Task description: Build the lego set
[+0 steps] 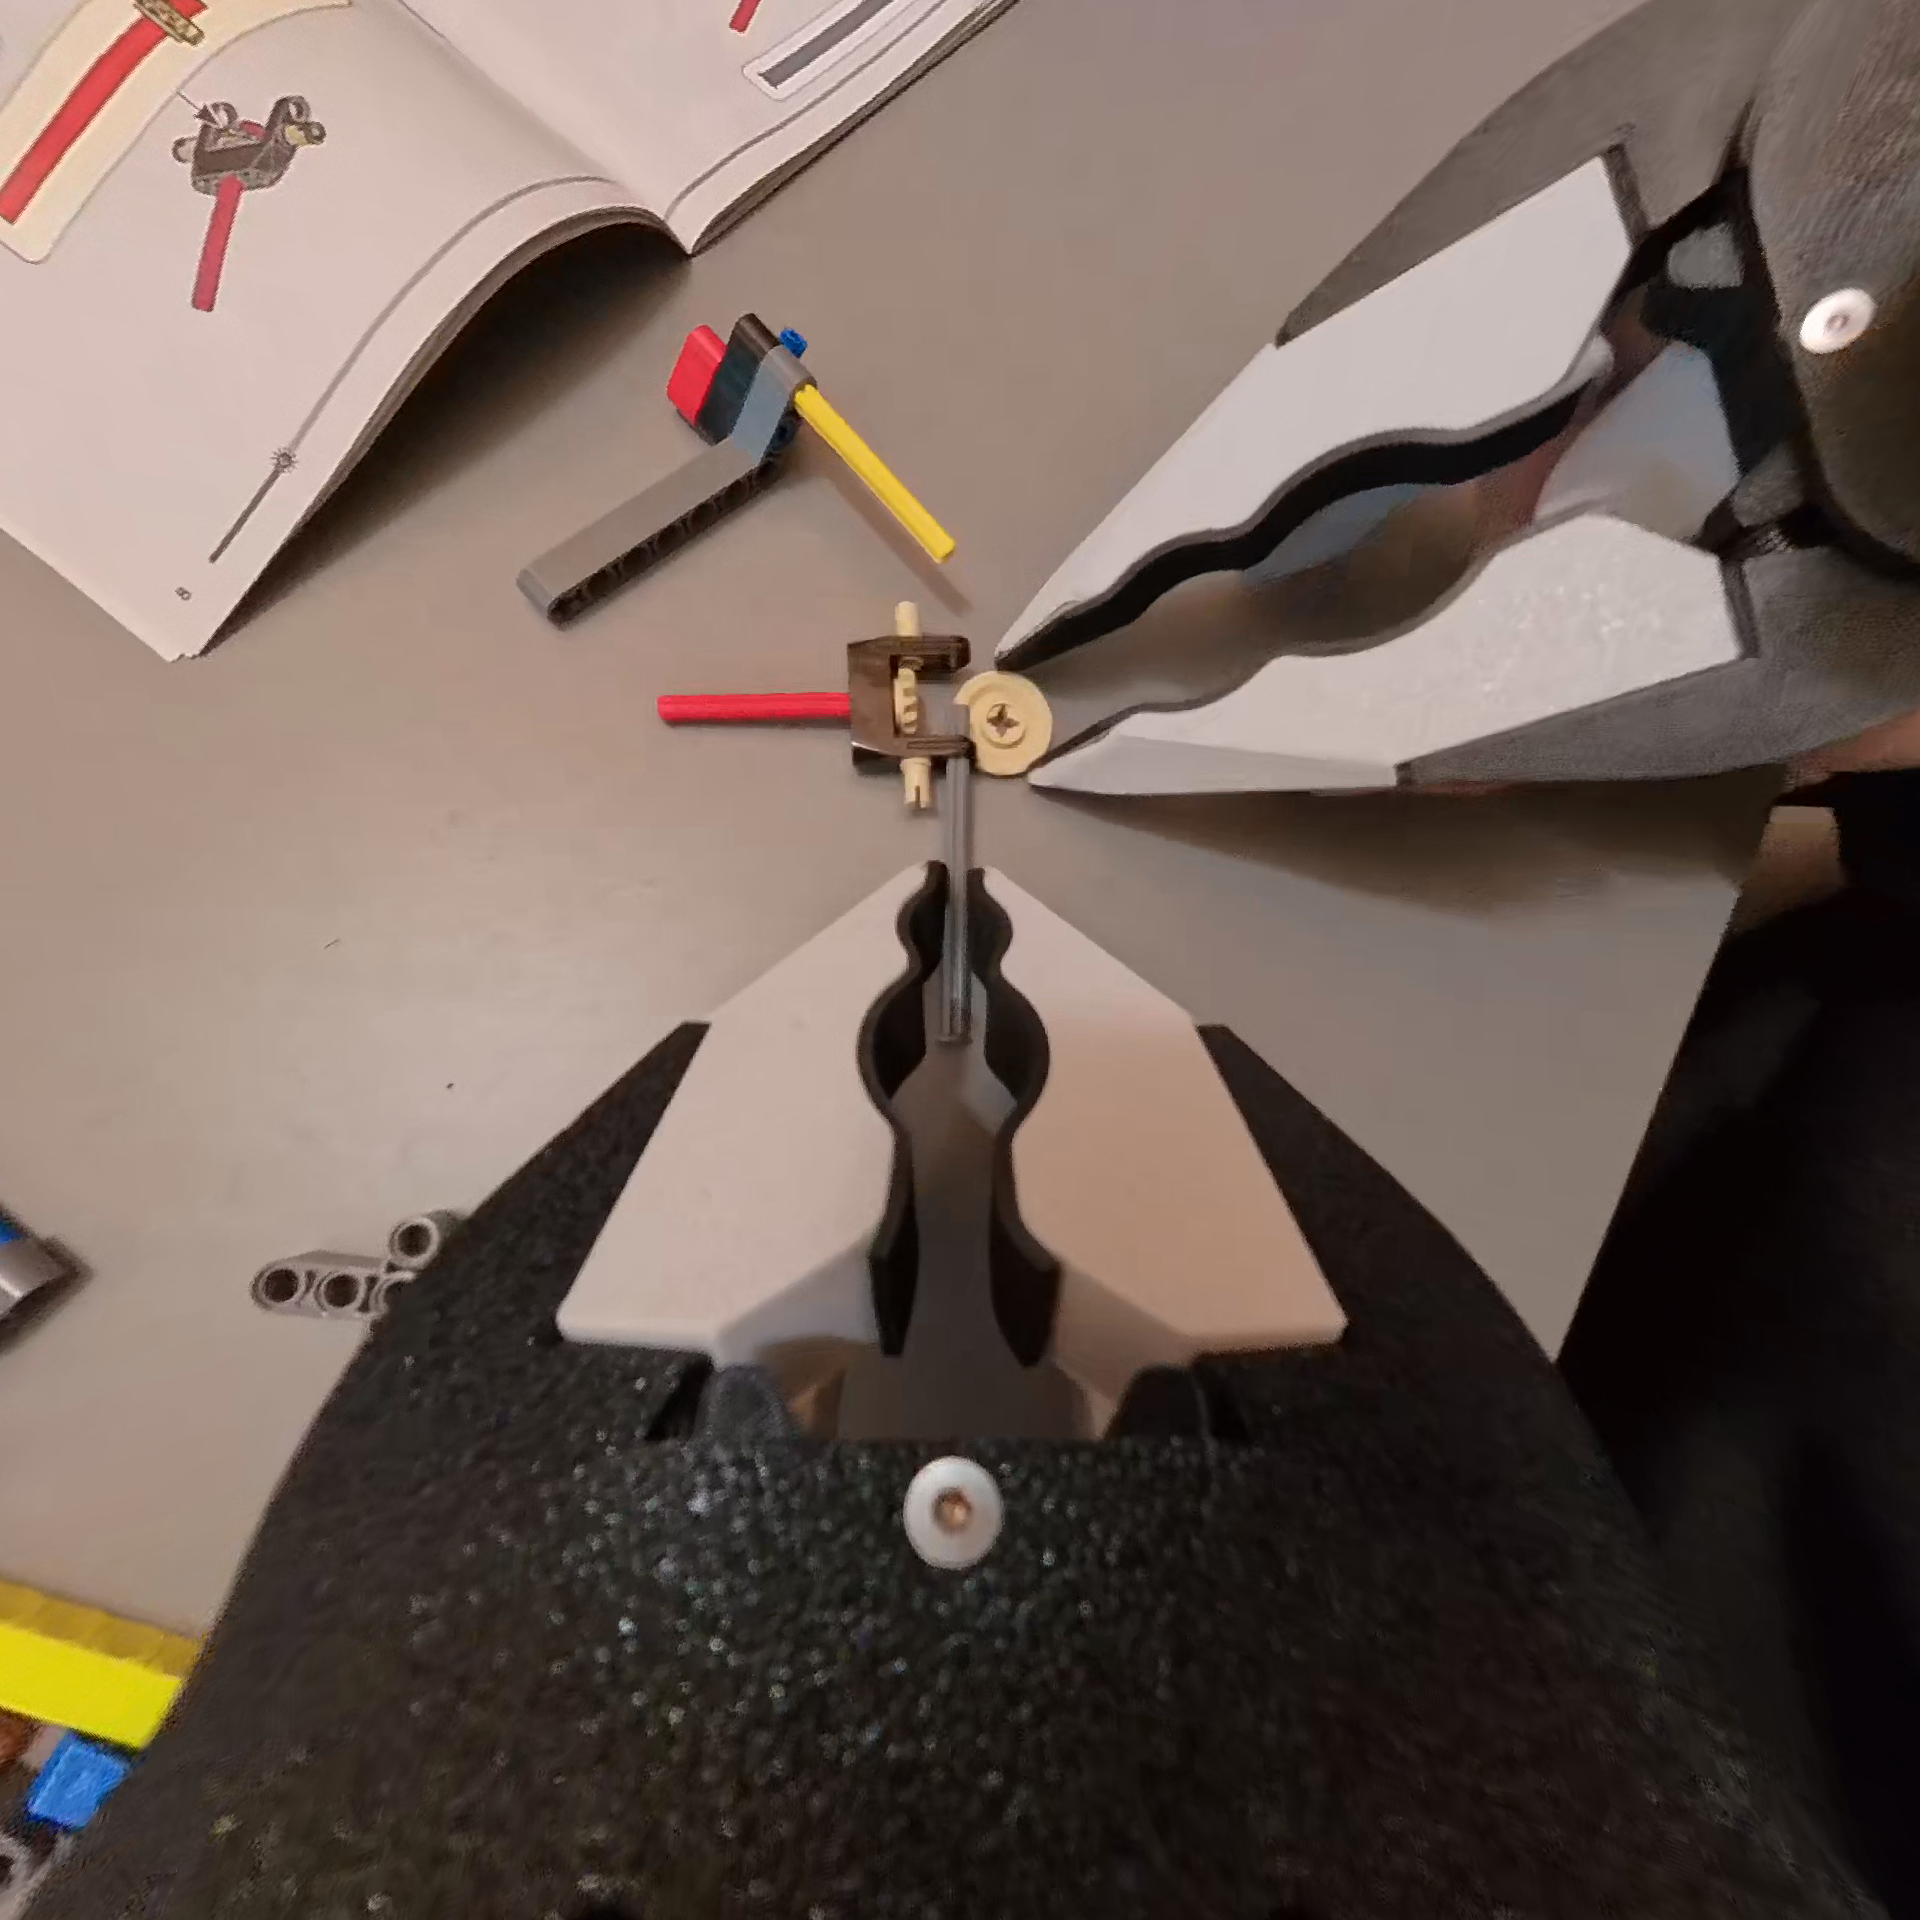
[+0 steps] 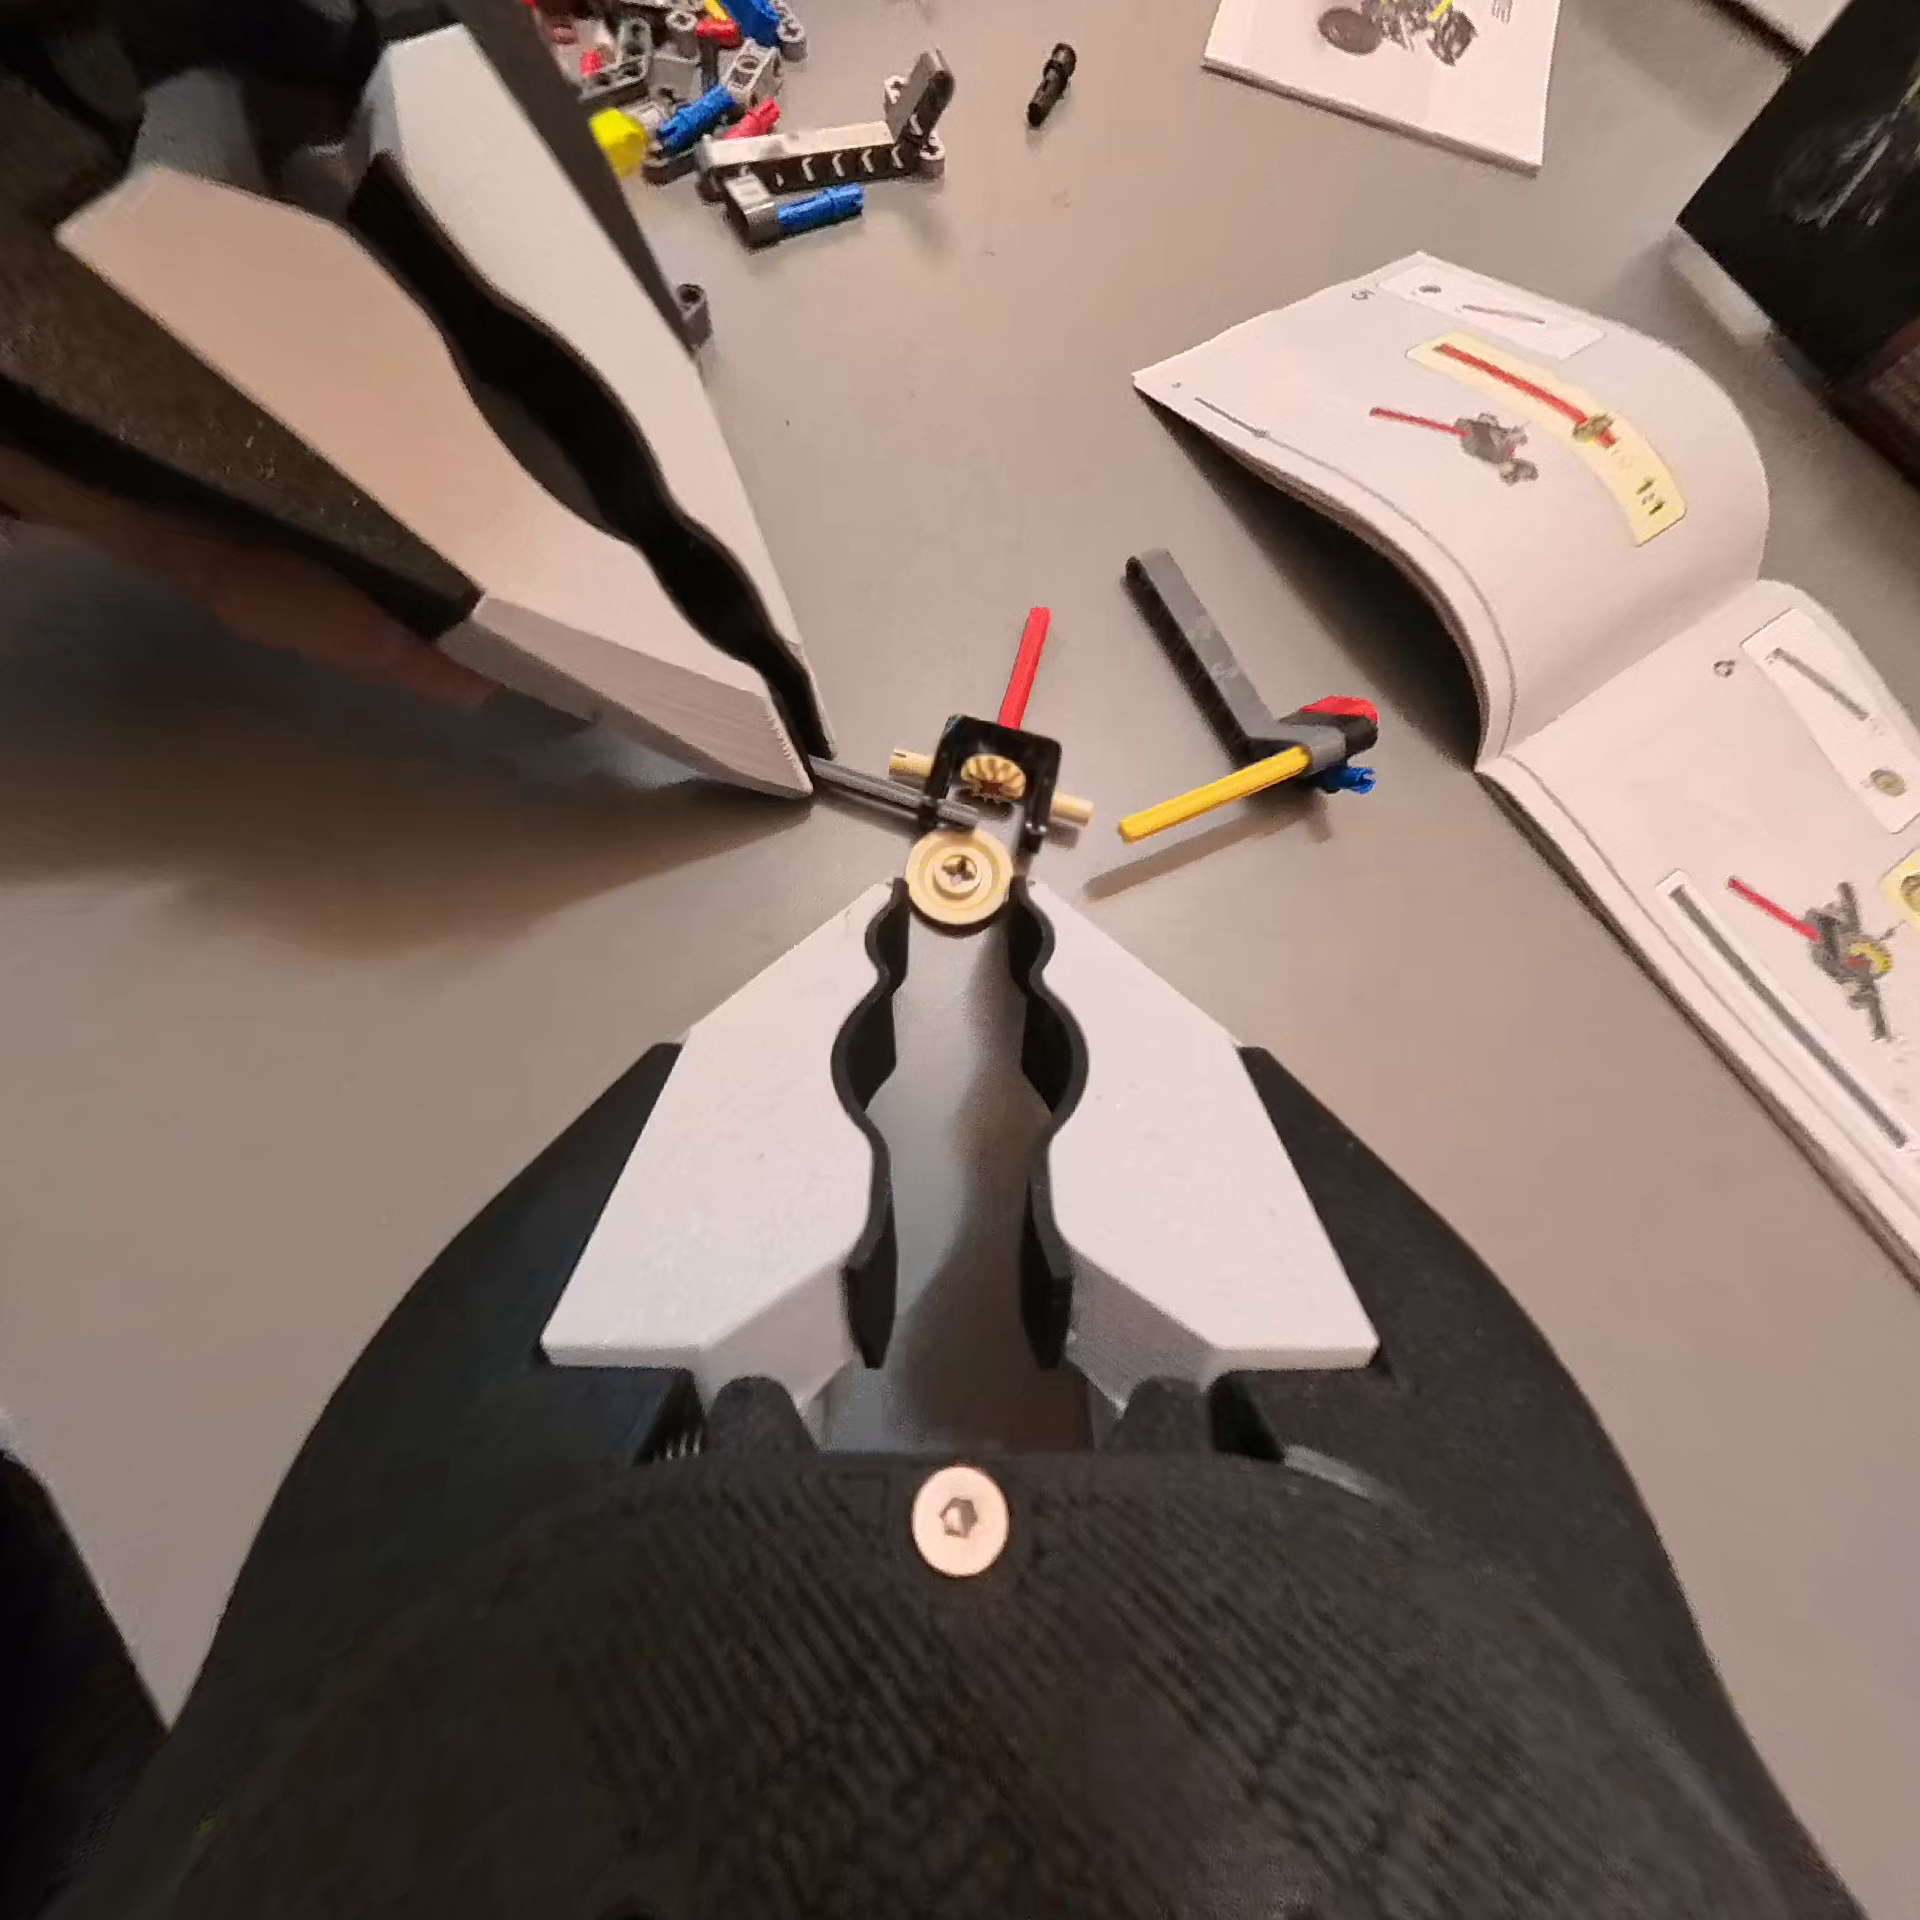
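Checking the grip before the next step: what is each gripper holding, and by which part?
The left gripper pinches the grey rod by its near end. The right gripper holds the tan disc by its rim.

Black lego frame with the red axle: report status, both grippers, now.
Left gripper shut on thin grey axle. Right gripper shut on tan round gear. Black lego frame off the table, between both. Nothing blocking.

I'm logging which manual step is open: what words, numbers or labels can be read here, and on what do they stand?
Open instruction booklet: small printed marks at page corners and in the yellow part boxes; I do not copy writing out.
Second leaflet, far edge: only a blurred drawing shows.
Grey axle in the left gripper, tan disc in the right gripper: no writing seen.
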`<action>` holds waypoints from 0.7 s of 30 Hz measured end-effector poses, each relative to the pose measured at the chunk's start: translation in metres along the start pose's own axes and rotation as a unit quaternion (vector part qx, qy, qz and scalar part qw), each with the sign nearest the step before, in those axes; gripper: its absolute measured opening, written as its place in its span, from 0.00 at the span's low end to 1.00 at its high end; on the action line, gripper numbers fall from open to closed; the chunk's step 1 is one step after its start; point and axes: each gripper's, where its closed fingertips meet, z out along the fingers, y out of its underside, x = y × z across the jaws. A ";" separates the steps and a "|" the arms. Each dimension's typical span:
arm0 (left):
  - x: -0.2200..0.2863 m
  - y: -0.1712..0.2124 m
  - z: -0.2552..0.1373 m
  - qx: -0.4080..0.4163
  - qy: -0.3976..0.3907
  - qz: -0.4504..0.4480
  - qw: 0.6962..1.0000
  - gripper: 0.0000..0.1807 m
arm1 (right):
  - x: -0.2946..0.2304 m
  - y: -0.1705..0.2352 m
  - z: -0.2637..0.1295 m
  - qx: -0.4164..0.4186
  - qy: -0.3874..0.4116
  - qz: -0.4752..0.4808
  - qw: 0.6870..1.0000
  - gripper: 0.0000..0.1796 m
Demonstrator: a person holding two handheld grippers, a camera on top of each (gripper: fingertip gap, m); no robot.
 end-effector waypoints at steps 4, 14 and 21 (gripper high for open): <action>0.004 -0.002 -0.002 0.004 0.011 -0.005 1.000 0.01 | 0.001 -0.004 0.000 0.007 0.038 -0.108 0.993 0.10; 0.004 0.003 -0.002 -0.015 0.016 -0.012 1.000 0.01 | -0.001 -0.014 0.002 0.033 0.167 -0.420 0.891 0.10; 0.002 0.005 -0.002 -0.023 0.016 0.002 1.000 0.01 | -0.007 -0.016 0.002 0.076 0.119 -0.392 0.909 0.08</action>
